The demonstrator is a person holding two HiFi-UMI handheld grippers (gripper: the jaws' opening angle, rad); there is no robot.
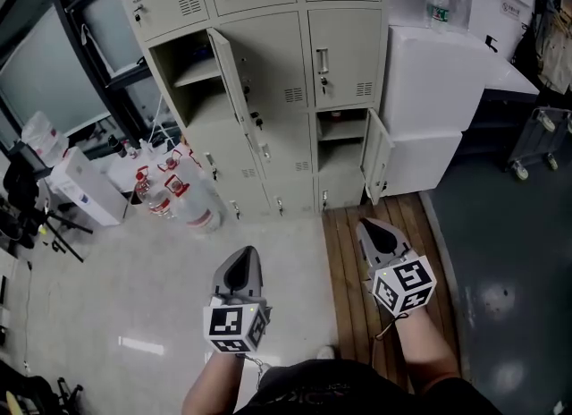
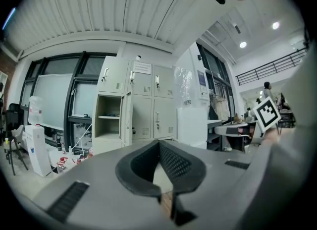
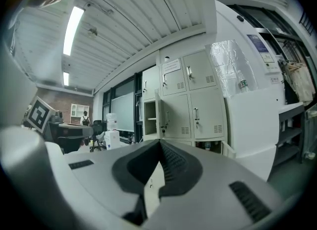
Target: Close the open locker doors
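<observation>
Locker doors stand open in two places on the beige locker bank [image 1: 344, 55] at the top centre of the head view. The upper open door [image 1: 239, 91] swings out from a compartment left of centre, and that compartment has one shelf inside. The lower open door [image 1: 375, 167] hangs out at the bank's bottom right corner, just beside a white cabinet [image 1: 429, 91]. Three closed doors run along the top row.

Both open doors lie well apart from both grippers, higher in the frame than the jaw tips. The left gripper [image 1: 247, 254] sits low and centre over the pale floor, pointing toward the gap between the two doors. The right gripper [image 1: 368, 227] sits to its right over a strip of wooden flooring [image 1: 357, 297], roughly below the lower open door.

In the left gripper view the jaws are pressed together with nothing between them, and the open upper compartment [image 2: 109, 117] shows above and to the left of the tips. In the right gripper view the jaws are likewise together and empty. There the upper door [image 3: 157, 115] shows edge-on just above the tips, and the lower open compartment [image 3: 213, 146] lies to their right.

One bottle [image 1: 438, 2] stands on the white cabinet, and a cluster of red-capped water bottles [image 1: 179, 194] sits on the floor left of the lockers. Their number is unclear.
</observation>
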